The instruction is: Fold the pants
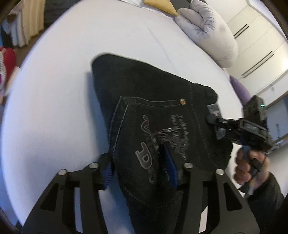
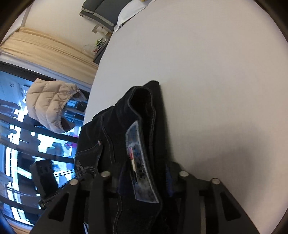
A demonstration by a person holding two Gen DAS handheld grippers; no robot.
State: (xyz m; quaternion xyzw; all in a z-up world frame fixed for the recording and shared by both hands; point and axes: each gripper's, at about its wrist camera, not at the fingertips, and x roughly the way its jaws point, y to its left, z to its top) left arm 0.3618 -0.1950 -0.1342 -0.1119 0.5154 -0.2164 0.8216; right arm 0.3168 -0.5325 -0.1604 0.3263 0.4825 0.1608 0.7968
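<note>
Black jeans (image 1: 147,111) with grey embroidery on the back pocket hang folded over a white bed (image 1: 72,72). My left gripper (image 1: 139,169) is shut on the pocket side of the pants, blue pads pressing the cloth. My right gripper (image 1: 216,124) shows at the right of the left wrist view, held by a hand, and is shut on the waistband next to the grey label. In the right wrist view the right gripper (image 2: 144,176) clamps the waistband of the pants (image 2: 140,111) with the label (image 2: 140,162) between the fingers. The pants' lower part is hidden below both views.
A rolled grey duvet (image 1: 207,30) and a yellow pillow (image 1: 162,5) lie at the far end of the bed. White wardrobe doors (image 1: 261,41) stand at the right. A beige padded jacket (image 2: 50,104) hangs by a window (image 2: 18,144) beside the bed.
</note>
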